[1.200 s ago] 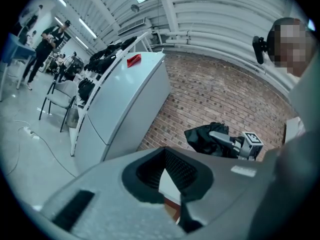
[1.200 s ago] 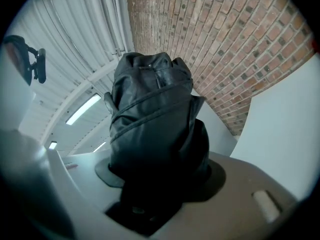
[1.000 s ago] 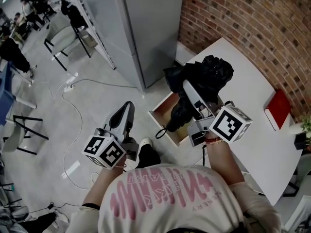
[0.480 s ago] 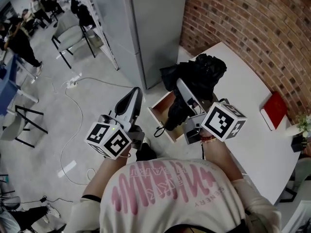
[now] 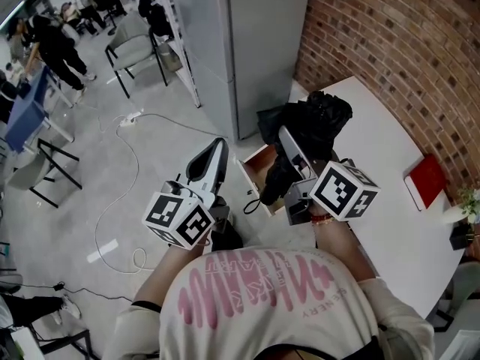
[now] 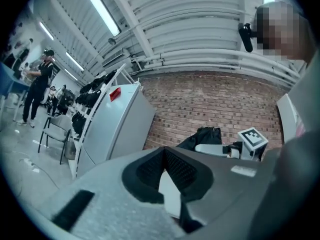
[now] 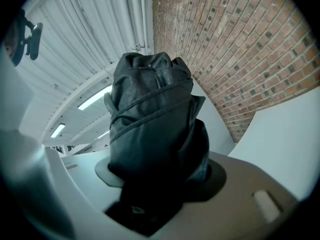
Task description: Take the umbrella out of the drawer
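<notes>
R tool (image 5: 288,139) gripped black folded umbrella (image 5: 319,115) over open drawer (image 5: 257,172); L tool (image 5: 219,145) clenched, empty, beside drawer; counter (image 5: 382,152), brick wall (image 5: 390,43) beyond.

Red book (image 5: 425,181) on a white table (image 5: 390,208) beside a brick wall (image 5: 397,43); grey cabinet (image 5: 259,43); cable (image 5: 137,163) across the floor (image 5: 67,201).

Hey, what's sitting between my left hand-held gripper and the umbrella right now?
The open drawer. In the head view it shows in the gap between the left hand-held gripper and the black umbrella.
</notes>
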A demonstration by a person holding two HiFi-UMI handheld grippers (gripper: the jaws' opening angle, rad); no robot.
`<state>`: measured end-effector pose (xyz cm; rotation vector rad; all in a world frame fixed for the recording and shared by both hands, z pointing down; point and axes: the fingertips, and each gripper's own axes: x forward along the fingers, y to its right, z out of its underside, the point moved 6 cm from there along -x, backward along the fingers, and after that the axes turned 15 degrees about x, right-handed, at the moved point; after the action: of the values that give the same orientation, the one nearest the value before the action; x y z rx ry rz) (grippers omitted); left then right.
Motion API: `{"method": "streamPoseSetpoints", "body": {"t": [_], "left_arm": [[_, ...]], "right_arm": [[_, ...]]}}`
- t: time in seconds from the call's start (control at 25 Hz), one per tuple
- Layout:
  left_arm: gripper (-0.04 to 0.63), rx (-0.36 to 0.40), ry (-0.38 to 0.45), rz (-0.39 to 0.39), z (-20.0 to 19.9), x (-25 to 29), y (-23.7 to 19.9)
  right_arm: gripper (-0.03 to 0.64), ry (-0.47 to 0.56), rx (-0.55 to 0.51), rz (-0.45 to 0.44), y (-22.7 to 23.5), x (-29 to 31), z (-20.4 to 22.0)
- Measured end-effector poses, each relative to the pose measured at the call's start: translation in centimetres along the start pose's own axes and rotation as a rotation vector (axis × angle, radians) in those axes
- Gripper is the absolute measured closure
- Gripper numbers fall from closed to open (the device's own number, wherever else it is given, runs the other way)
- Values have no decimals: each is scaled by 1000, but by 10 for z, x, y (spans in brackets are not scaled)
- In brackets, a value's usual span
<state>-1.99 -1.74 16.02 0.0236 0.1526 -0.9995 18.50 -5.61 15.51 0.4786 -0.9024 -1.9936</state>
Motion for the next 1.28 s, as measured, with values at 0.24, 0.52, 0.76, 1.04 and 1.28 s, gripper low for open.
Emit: {"method": "streamPoseSetpoints", "body": {"t": [0.24,0.52,0.76,1.04,1.28], "left_arm": [[592,-6,-3,-24,-3,-22,11],[592,2,31,-44,-19,-36,4],[592,-5,37,9,-29,-44,-2],[592,15,32,59,-50,-61,-24],[592,3,10,90,-49,-75,-40]], "right_arm": [[328,-31,10,-1,-6,-11,15],[328,-28,-33,35,-24,-15,25],[327,7,-55,74,-42,-15,32],[323,43,-81,123,-73,-11,50],[321,63,-114,182,-84,-13,69]]}}
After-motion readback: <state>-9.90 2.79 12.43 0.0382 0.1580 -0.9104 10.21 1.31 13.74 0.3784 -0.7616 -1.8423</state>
